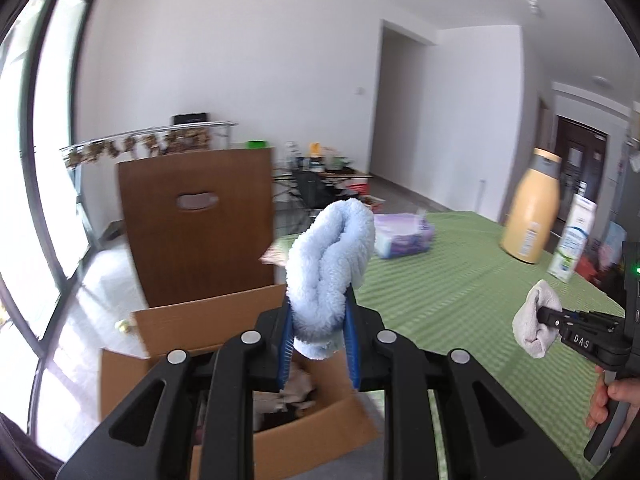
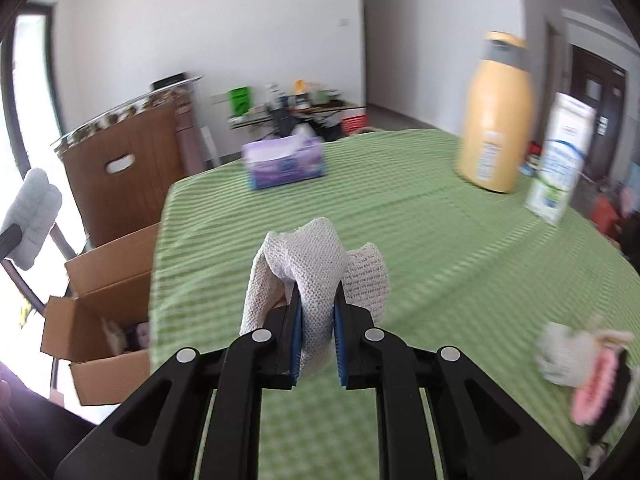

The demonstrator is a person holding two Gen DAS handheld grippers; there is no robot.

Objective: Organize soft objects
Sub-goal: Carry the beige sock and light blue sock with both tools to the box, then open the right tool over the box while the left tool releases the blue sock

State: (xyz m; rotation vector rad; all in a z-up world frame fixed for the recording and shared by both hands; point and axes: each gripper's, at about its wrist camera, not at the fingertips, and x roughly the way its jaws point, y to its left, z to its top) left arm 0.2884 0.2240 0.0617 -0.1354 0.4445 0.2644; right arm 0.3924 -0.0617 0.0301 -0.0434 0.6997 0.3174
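Note:
My left gripper (image 1: 318, 312) is shut on a fluffy light-blue towel (image 1: 328, 264), held in the air above an open cardboard box (image 1: 224, 328) beside the table. The same blue towel (image 2: 34, 216) shows at the far left of the right wrist view, above the cardboard box (image 2: 100, 320). My right gripper (image 2: 316, 300) is shut on a white knitted cloth (image 2: 316, 264) over the green tablecloth (image 2: 400, 220). In the left wrist view the right gripper (image 1: 542, 318) and its white cloth (image 1: 534, 324) hang at the right, with a hand (image 1: 612, 400) on the handle. Soft items (image 1: 292, 392) lie inside the box.
On the table stand a yellow bottle (image 2: 496, 120), a white carton (image 2: 560, 160) and a purple tissue pack (image 2: 284, 160). A white and pink soft thing (image 2: 576, 360) lies at the right edge. A brown wooden chair back (image 1: 200, 220) rises behind the box.

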